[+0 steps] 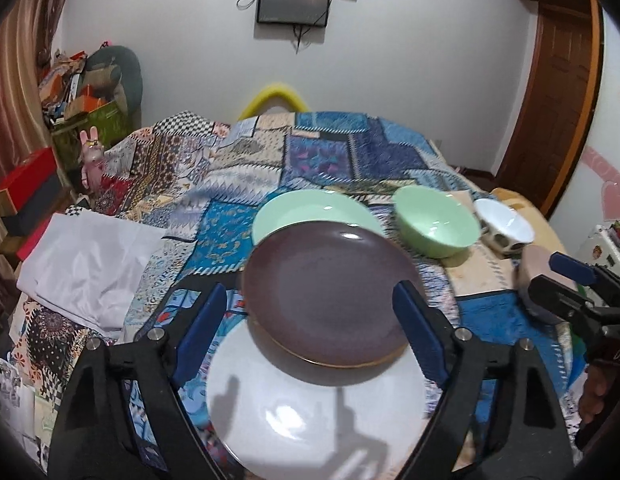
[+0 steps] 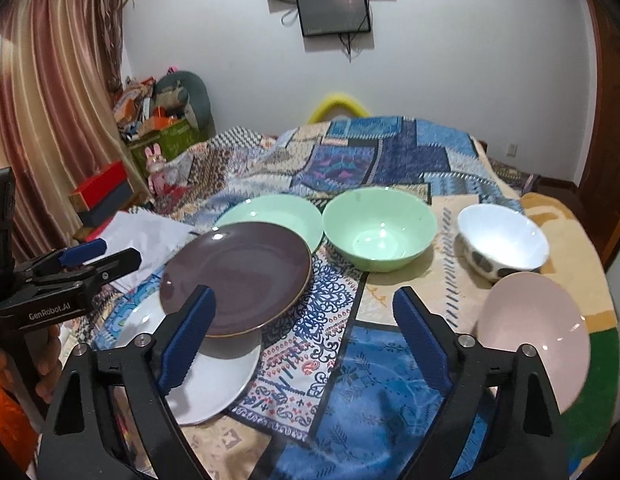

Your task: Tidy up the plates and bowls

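Lying across a round table draped in a blue and cream patchwork cloth (image 2: 373, 364), the dishes fall into two loose groups. On the left side a dark purple-brown glazed plate (image 1: 329, 292) rests tilted, its far edge propped on a pale green shallow plate (image 1: 310, 208) and its near edge overlapping a plain white flat plate (image 1: 310, 408) that sits closest to the table's front. To the right of them stands a deep mint-green bowl (image 2: 379, 234), upright and just beside the green plate. Further right is a white bowl with dark spots on its outer wall (image 2: 501, 240), and in front of it, nearly touching, a pale pink bowl (image 2: 533, 336) tipped toward the camera near the table's right edge.

In the left wrist view the left gripper (image 1: 313, 336) hangs above the brown plate with its blue-padded fingers spread wide — the plate shows between them, but the pads press on nothing. In the right wrist view the right gripper (image 2: 306, 340) hovers over the bare cloth between the plates and the pink bowl, its fingers likewise apart and holding nothing.

A crumpled white sheet of paper or plastic (image 1: 90, 264) lies on the cloth at the far left, well apart from the bowls.
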{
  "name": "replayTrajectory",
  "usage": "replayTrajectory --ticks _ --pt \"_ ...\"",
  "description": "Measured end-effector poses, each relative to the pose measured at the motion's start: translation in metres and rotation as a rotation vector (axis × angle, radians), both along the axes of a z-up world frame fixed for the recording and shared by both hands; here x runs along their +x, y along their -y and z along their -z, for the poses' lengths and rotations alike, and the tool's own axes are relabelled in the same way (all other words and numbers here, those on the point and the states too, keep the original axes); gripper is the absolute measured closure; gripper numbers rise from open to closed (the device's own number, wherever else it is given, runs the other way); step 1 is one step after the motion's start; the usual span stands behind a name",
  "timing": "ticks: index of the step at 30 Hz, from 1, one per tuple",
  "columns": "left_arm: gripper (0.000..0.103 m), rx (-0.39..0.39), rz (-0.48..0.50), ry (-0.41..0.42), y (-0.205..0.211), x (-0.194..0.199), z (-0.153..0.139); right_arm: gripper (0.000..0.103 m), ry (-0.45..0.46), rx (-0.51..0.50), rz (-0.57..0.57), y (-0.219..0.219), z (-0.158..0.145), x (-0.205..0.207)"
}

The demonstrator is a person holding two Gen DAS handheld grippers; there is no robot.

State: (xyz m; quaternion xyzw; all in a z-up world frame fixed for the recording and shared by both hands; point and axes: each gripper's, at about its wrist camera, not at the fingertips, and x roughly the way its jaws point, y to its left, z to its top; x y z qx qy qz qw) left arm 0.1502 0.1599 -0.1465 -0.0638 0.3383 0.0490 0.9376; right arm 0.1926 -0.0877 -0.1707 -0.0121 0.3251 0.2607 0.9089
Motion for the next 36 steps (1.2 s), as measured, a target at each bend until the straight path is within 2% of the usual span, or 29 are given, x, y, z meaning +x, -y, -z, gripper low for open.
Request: replayTrajectory --ticks 4,6,11,16,26,28,32,36 --pt "0.019 0.026 -0.001 -0.040 -0.014 0.017 0.017 0.029 -0.047 -0.030 -0.011 -0.011 0.013 0.016" --pt "0.019 0.023 0.000 -0.061 -0.023 0.025 0.024 0.031 -0.074 -0.044 -0.011 -0.018 0.020 0.026" --pt "0.022 -0.028 0.005 -0.111 -0.045 0.044 0.043 0.039 -0.126 -0.062 -0.021 -0.031 0.036 0.043" --pt "0.022 -0.120 0.023 -0.149 -0.064 0.061 0.058 0.048 -0.172 -0.093 -0.032 -0.042 0.052 0.056" --pt "0.020 -0.100 0.031 -0.188 -0.071 0.082 0.070 0.063 -0.244 -0.089 -0.057 -0.053 0.070 0.071" --pt "0.024 -0.091 0.035 -0.191 -0.069 0.083 0.072 0.067 -0.262 -0.082 -0.064 -0.055 0.072 0.075" --pt "0.042 -0.059 0.047 -0.214 -0.065 0.086 0.074 0.069 -0.285 -0.060 -0.072 -0.056 0.074 0.079" --pt "0.060 -0.079 0.067 -0.247 -0.064 0.089 0.079 0.074 -0.299 -0.040 -0.085 -0.058 0.076 0.081"
